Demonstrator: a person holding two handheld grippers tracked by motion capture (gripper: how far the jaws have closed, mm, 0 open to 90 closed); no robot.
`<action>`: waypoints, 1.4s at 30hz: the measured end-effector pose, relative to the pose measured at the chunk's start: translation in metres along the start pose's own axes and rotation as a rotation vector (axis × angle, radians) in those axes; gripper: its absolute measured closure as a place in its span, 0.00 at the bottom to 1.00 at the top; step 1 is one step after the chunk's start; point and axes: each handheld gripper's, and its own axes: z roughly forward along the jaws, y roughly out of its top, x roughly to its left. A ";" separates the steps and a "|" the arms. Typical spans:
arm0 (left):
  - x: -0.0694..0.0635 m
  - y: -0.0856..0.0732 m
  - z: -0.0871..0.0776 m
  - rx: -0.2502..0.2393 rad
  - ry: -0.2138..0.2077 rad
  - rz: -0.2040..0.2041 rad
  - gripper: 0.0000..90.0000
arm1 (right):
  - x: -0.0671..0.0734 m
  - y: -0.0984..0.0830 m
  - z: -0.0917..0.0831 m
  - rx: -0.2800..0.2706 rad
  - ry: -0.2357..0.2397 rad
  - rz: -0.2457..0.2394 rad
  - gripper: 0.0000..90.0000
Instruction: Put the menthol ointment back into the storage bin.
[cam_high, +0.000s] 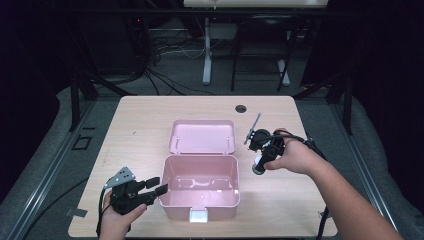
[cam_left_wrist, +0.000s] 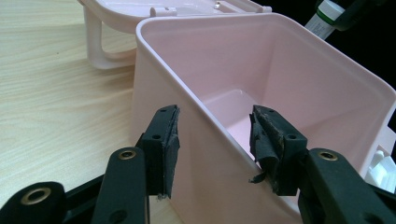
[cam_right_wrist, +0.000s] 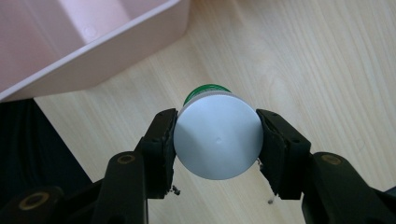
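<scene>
Risk number one, as I see it, is the bottle (cam_right_wrist: 218, 140) slipping; the right gripper (cam_right_wrist: 218, 142) has its jaws clamped on the round white cap end only, and a smooth round cap between two flat pads could twist or pop out on the way over to the pink box (cam_high: 200, 205); right now it's held off the table, to the right of the box, well apart from its wall. Second worry: the bottle clipping the box rim on entry and shoving the box, though the left gripper (cam_left_wrist: 215, 149) sits straddling the box's left wall, one jaw outside and one inside, jaws open and not pinching it; if that wall isn't actually held, the box could slide. The lid (cam_high: 202, 136) lies open flat behind the box, so it's out of the way. Writing: nothing readable; the bottle shows a green band under the cap, label too small to make out.
</scene>
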 end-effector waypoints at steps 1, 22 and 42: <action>0.000 0.000 0.000 0.000 -0.001 -0.001 0.58 | 0.001 0.000 -0.001 0.000 0.004 -0.016 0.56; 0.000 0.000 0.000 -0.001 -0.002 -0.004 0.58 | 0.037 0.015 -0.019 0.033 0.024 -0.287 0.56; 0.001 0.000 0.001 0.001 -0.008 -0.006 0.57 | 0.059 0.041 -0.035 0.031 0.038 -0.346 0.56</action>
